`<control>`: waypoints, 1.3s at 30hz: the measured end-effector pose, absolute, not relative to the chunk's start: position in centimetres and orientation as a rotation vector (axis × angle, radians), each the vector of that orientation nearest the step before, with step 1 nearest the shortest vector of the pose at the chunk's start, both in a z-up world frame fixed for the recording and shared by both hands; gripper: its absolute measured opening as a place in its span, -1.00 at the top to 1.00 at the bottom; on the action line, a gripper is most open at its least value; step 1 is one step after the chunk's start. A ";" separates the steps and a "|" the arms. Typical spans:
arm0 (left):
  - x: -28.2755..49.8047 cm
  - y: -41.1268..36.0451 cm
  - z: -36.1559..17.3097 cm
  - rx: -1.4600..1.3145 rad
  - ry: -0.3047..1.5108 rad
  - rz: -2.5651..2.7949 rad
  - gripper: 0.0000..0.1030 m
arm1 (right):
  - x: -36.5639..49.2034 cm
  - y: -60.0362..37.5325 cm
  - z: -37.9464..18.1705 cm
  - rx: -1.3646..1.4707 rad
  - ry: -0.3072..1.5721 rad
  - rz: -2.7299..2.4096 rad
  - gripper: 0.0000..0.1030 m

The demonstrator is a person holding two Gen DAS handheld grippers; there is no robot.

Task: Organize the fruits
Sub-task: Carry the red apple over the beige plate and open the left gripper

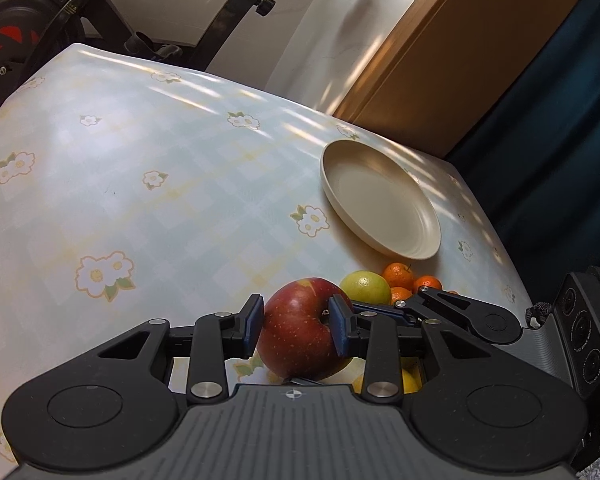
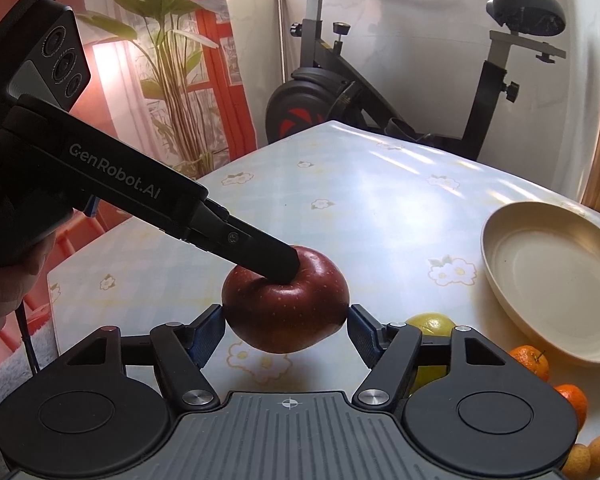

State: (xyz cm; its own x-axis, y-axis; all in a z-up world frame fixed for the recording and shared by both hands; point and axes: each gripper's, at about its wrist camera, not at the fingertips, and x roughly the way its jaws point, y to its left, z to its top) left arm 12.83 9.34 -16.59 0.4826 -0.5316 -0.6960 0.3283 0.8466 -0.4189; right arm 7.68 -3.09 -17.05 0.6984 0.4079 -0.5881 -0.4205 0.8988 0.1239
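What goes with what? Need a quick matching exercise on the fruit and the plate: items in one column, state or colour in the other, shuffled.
Items:
1. red apple
2. plate
3. round fruit next to the apple
4. tangerines

States:
A. empty, nothing in it
B. clamped between the pads of the left gripper
C. orange, clustered just off the plate's rim
D. yellow-green

Pairs: 1-B, 2-A, 3-D, 4-C
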 end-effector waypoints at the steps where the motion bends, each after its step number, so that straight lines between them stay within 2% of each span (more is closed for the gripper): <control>1: 12.8 9.1 -16.2 -0.239 0.921 -0.533 0.27 | 7.6 -3.5 -16.6 -0.017 0.641 0.460 -0.23; 11: 14.0 4.4 -11.7 -0.194 0.816 -0.593 0.27 | 8.0 -9.0 -12.0 -0.023 0.555 0.428 -0.23; 18: 15.7 0.7 -10.5 -0.182 0.781 -0.661 0.27 | 9.0 -14.0 -10.1 -0.048 0.515 0.406 -0.23; 39: 24.2 -3.8 -14.4 -0.134 0.858 -0.655 0.27 | 18.6 -20.7 -15.0 -0.043 0.571 0.415 -0.24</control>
State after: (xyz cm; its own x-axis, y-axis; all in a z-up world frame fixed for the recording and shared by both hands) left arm 24.21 -3.84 -14.44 0.4726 -0.5857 -0.6585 0.4813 0.7975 -0.3639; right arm 18.57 -20.70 -15.02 0.7610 0.3693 -0.5333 -0.3930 0.9166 0.0740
